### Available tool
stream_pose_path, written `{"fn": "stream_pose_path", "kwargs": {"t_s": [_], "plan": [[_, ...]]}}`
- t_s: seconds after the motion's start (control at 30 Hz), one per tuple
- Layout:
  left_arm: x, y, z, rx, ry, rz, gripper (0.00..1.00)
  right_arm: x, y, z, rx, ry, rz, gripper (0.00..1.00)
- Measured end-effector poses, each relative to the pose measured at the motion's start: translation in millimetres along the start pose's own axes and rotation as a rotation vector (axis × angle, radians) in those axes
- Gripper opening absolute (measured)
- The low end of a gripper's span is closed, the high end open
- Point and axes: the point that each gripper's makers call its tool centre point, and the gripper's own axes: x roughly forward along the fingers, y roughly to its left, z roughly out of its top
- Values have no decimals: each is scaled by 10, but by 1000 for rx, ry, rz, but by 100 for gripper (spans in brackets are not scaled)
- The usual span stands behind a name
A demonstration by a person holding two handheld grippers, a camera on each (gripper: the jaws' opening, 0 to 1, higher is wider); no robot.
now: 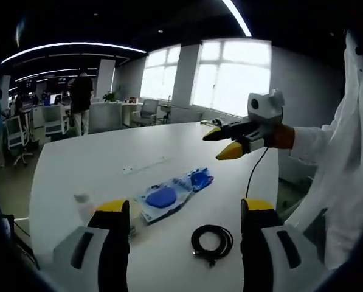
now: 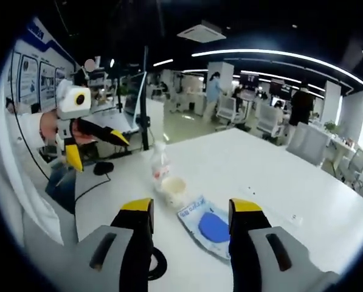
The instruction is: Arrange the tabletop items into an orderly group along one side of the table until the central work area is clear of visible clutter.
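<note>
On the white table (image 1: 78, 164) lie a clear packet with a blue pad (image 1: 163, 198) and a second blue-filled packet (image 1: 198, 179) touching it. A coiled black cable (image 1: 211, 240) lies nearer me. A small clear bottle (image 1: 84, 205) stands left of my jaws. My left gripper (image 1: 184, 207) hangs open above the packets, holding nothing. The right gripper (image 1: 215, 146) hovers open over the far table edge. In the right gripper view, the right gripper (image 2: 191, 207) is open above the blue packet (image 2: 208, 226), with the bottle (image 2: 160, 165), a pale cup (image 2: 174, 190) and the cable (image 2: 158, 263) close by. The left gripper (image 2: 102, 155) shows open.
A person's white sleeve (image 1: 327, 158) fills the right side. A thin pale strip (image 1: 145, 165) lies further along the table. A black mouse-like object (image 2: 102, 167) lies on a desk off the table's edge. Office chairs, desks and people stand in the background.
</note>
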Motion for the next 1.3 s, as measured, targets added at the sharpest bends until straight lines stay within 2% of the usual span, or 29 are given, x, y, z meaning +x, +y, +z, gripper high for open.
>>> {"fn": "stream_pose_path", "kwargs": {"t_s": [0.17, 0.37, 0.57, 1.0, 1.3], "plan": [[118, -152, 28, 15, 3, -36, 76, -241, -30, -159, 22, 17, -42, 48], [242, -272, 29, 15, 5, -63, 75, -412, -13, -388, 61, 46, -69, 47], [390, -372, -101, 23, 46, -84, 74, -455, 80, -594, 99, 71, -76, 46], [711, -446, -514, 9, 137, -100, 70, -251, 273, -1098, 215, 163, -96, 45], [973, -402, -920, -25, 222, -97, 68, 12, 413, -1423, 256, 253, -96, 43]]}}
